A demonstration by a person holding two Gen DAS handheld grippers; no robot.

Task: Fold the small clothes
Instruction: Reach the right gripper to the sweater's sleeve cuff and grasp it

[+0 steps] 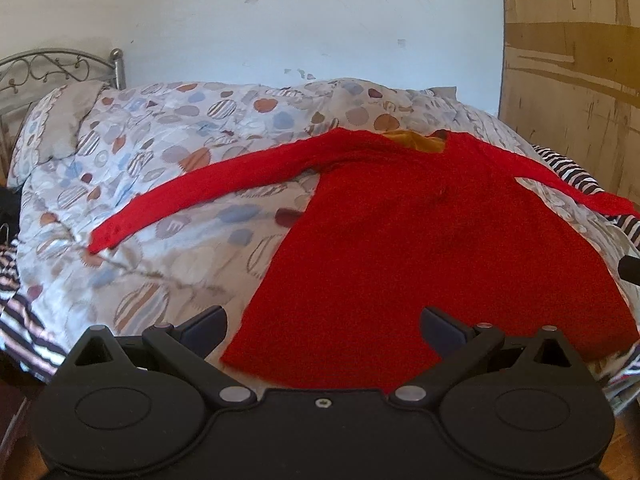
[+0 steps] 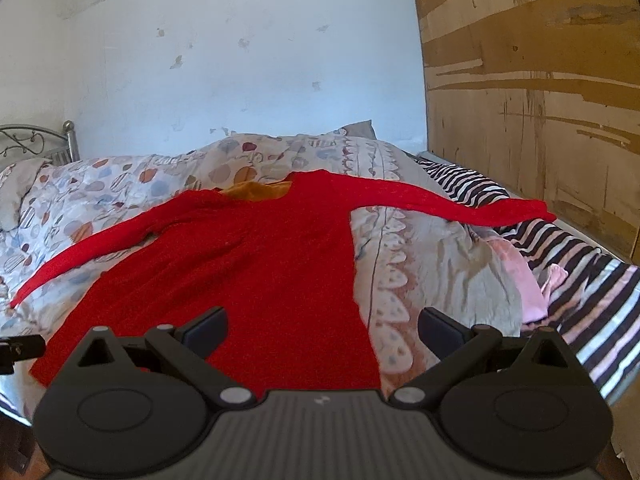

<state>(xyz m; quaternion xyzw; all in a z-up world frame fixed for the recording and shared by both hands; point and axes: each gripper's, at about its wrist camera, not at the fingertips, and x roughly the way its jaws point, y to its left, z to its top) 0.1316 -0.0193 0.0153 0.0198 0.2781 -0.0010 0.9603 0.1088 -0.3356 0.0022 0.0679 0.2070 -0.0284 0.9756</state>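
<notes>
Red sweater (image 1: 400,240) lay flat on a patterned quilt (image 1: 160,152).
It filled the frame's centre, sleeves outstretched (mustard lining at the collar); left claw (image 1: 324,326) and right claw (image 2: 322,326) were both spread, empty, near its hem.

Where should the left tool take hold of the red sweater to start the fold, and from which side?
Probably the cuff of the left sleeve. The red sweater lies flat on the duvet with both sleeves spread wide, so that cuff is a free, thin end. Come in from the left, low over the bedding. The left tool is open and holds nothing.
</notes>
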